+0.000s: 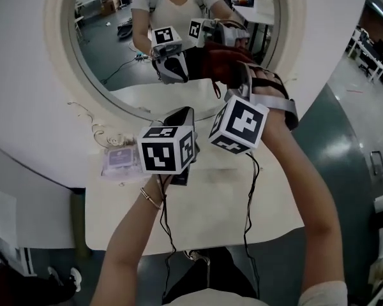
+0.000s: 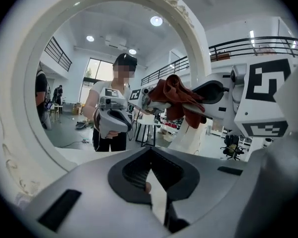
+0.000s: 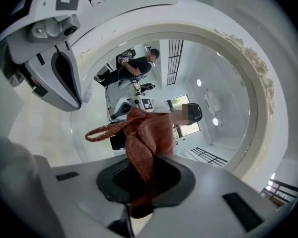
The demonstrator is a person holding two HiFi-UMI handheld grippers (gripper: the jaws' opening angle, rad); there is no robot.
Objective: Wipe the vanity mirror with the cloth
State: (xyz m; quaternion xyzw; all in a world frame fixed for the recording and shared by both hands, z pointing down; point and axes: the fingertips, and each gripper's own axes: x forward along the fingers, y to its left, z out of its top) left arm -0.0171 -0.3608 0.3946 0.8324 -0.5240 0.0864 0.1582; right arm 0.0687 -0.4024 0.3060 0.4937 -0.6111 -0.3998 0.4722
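**Right claw clamps the cloth at the mirror**

My right claw is clenched on the rust-brown knitted cloth. The cloth's length runs straight out of the jaws toward the round vanity mirror, with a loop trailing sideways. It sits low on the glass near the bottom rim, with open glass above. My left claw, closed on nothing, hangs just beside it over the white table.
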